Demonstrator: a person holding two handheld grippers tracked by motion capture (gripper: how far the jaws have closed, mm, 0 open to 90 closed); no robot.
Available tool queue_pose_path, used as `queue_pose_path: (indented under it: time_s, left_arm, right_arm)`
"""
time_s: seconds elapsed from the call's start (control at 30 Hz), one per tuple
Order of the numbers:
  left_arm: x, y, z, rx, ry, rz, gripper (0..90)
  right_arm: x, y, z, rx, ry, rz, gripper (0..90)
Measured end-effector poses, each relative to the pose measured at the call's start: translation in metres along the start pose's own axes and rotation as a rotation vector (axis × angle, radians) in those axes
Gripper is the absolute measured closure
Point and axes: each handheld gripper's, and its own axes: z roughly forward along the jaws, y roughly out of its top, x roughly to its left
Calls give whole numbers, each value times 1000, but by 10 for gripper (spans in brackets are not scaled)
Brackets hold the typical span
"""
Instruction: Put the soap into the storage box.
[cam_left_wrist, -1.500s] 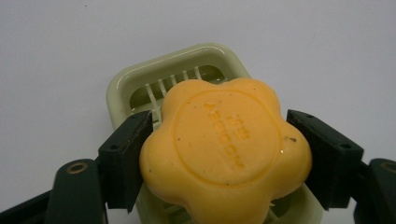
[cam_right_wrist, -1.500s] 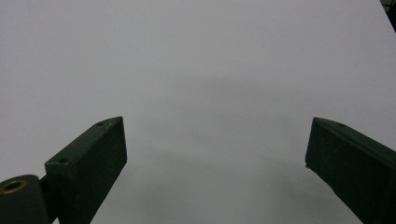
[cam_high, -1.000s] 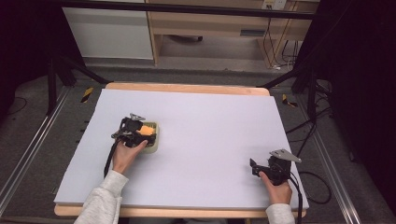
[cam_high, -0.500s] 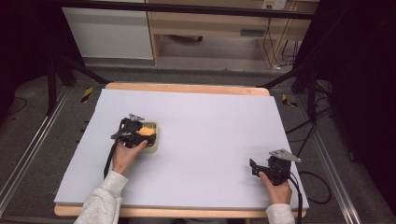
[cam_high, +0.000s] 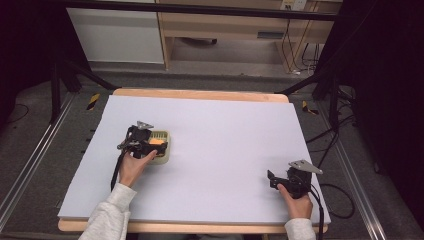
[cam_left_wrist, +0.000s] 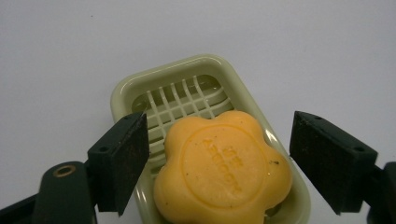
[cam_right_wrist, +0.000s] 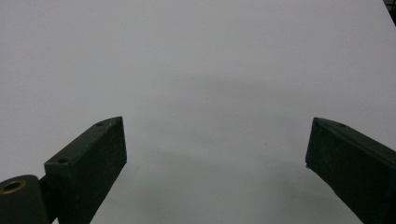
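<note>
High view: the left gripper (cam_high: 150, 145) sits at the left centre of the frame, directly over a pale green soap dish (cam_high: 162, 157) that rests on the white table surface (cam_high: 225, 130). An orange soap (cam_high: 157, 142) is visible between the gripper and the dish. The right gripper (cam_high: 280, 181) rests at the lower right of the frame, well apart from the dish, near the front edge of the table surface.

Left gripper view: the soap (cam_left_wrist: 223, 173) is a flower-shaped orange bar with embossed lettering. It lies in the lower centre of the frame, on the grid floor of the soap dish (cam_left_wrist: 163, 77), toward the near end of the dish. The jaws of the left gripper (cam_left_wrist: 219, 163) stand apart, one on each side of the soap, and neither pad touches the bar.

Right gripper view: the jaws of the right gripper (cam_right_wrist: 215, 158) stand wide apart at the lower corners of the frame. Bare table surface (cam_right_wrist: 196, 56) lies between and beyond them; this gripper holds nothing.

Status: the soap lies in the dish and no grasp is made. Judged from the bracketing position, the work in hand is either a pickup about to start or a release just made; the pictures do not settle which. If a pickup, closing on the bar, the lift and the transfer all remain.
</note>
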Motion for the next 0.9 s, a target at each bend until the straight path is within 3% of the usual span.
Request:
queue_pose_path:
  time_s: [0.27,0.57,0.7,0.9]
  left_arm:
    - [3,-5,-19,-35,10,12,174]
    - [15,-23,-40,-85,36,-14,185]
    - [17,-32,-47,-125,52,8,185]
    - [25,-46,-60,-163,62,-11,189]
  right_arm:
    - [0,0,-1,-4,-1,4,57]
    - [-3,-1,-3,-11,-10,14,57]
    - [-5,-1,-5,-12,-21,11,56]
    - [-6,-1,-6,-13,-30,1,57]
